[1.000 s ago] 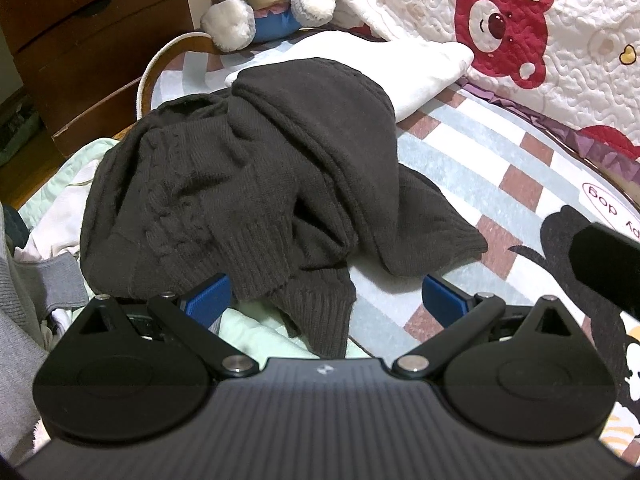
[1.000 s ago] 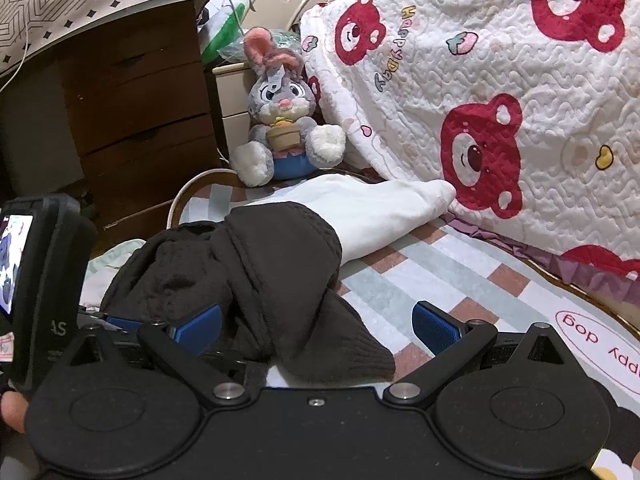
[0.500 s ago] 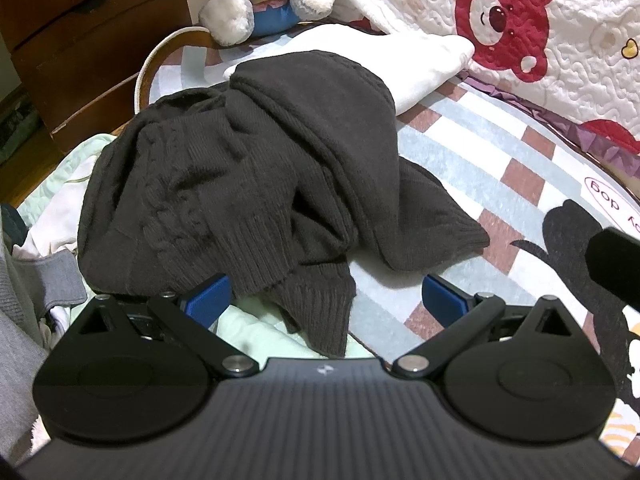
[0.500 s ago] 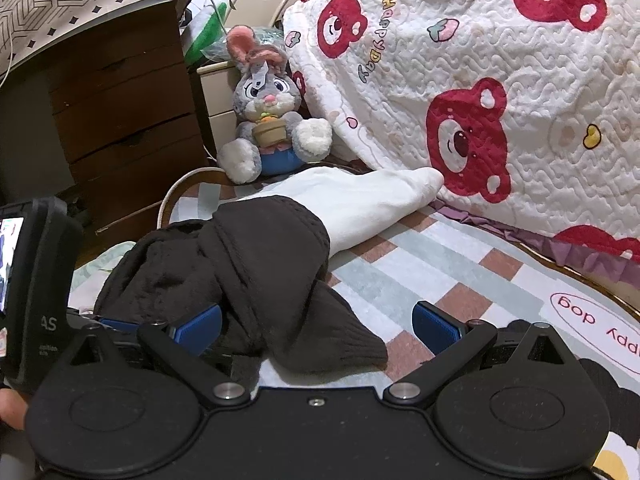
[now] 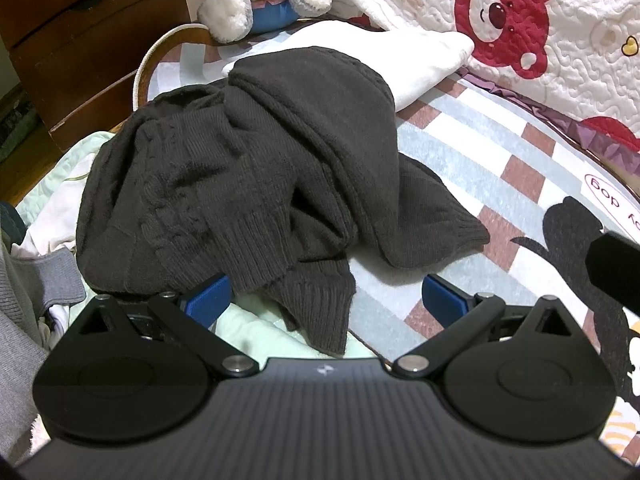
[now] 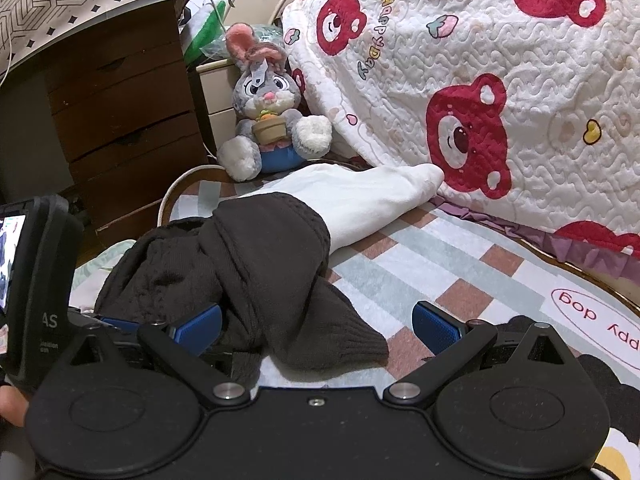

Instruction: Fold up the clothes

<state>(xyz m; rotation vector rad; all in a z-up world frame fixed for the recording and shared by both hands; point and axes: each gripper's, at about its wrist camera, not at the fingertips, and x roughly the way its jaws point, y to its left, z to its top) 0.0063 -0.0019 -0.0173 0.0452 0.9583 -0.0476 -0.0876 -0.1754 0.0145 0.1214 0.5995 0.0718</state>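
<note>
A crumpled dark brown knit sweater [image 5: 256, 168] lies in a heap on the checked mat [image 5: 472, 168]; it also shows in the right wrist view [image 6: 248, 264]. My left gripper [image 5: 326, 300] is open and empty, low over the sweater's ribbed hem [image 5: 320, 308], which hangs between its blue fingers. My right gripper [image 6: 318, 328] is open and empty, just above a ribbed sleeve cuff [image 6: 340, 344]. The left gripper's body [image 6: 36, 280] shows at the left of the right wrist view.
A white garment [image 6: 360, 200] lies behind the sweater. A bear-print quilt [image 6: 500, 100] rises on the right. A plush rabbit [image 6: 268, 120] and a wooden drawer chest [image 6: 120, 120] stand at the back. Pale green and grey clothes [image 5: 44, 240] lie at left.
Both grippers have moved a little forward and lower toward the sweater. The sweater itself has not moved, and both grippers have stayed open.
</note>
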